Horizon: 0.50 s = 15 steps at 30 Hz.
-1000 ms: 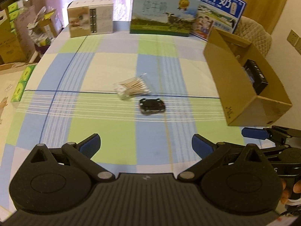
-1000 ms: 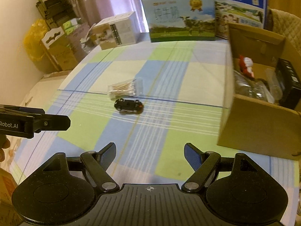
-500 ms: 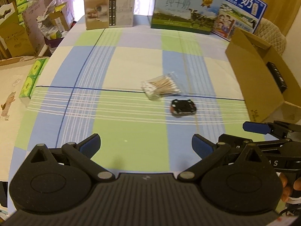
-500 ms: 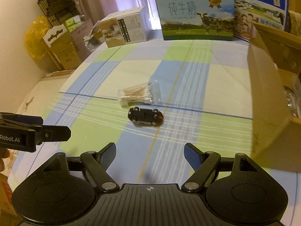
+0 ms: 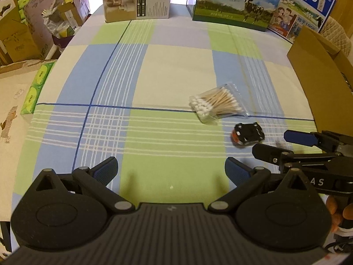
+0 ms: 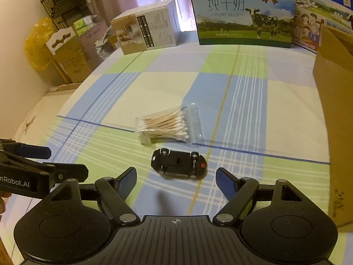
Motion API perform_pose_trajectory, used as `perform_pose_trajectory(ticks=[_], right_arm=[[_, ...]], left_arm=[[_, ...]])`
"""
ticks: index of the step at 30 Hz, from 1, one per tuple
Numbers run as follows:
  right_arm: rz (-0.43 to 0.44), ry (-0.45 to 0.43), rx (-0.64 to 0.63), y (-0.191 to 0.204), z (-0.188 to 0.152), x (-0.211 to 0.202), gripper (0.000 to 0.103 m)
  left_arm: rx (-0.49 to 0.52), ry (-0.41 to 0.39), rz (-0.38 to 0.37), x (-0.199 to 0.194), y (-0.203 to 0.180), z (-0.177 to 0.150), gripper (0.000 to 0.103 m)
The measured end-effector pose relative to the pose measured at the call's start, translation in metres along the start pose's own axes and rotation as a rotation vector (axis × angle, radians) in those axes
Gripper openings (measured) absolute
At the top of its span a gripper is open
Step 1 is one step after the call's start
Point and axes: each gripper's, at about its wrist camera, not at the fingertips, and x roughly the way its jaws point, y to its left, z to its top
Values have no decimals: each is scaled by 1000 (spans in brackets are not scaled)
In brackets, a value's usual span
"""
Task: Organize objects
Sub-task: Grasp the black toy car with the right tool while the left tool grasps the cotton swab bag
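A small black toy car [image 6: 178, 164] lies upside down on the checked tablecloth, just ahead of my right gripper [image 6: 176, 176], which is open and empty. Behind the car lies a clear bag of cotton swabs [image 6: 167, 127]. In the left wrist view the car [image 5: 248, 132] and the swab bag [image 5: 217, 106] sit to the right of centre. My left gripper [image 5: 171, 170] is open over bare cloth, well left of both. The right gripper's fingers [image 5: 297, 138] show at the right edge, close to the car.
An open cardboard box [image 5: 320, 77] stands at the table's right side. Milk cartons [image 6: 242, 13] and a white-and-tan box [image 6: 145, 28] line the far edge. Boxes and bags [image 5: 26, 31] crowd the floor to the left.
Both grippers have moved forward and left across the table. The right gripper has closed in on the toy car. The cardboard box has slid toward the right edge of both views.
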Motion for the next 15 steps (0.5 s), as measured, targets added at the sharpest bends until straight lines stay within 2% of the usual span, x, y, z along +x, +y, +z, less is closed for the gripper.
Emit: perform_pose_trajectory(ticks=[15], right_arm=[[-8, 34, 67, -7, 9, 41, 76]], left_arm=[[6, 48, -9, 38, 12, 20, 102]])
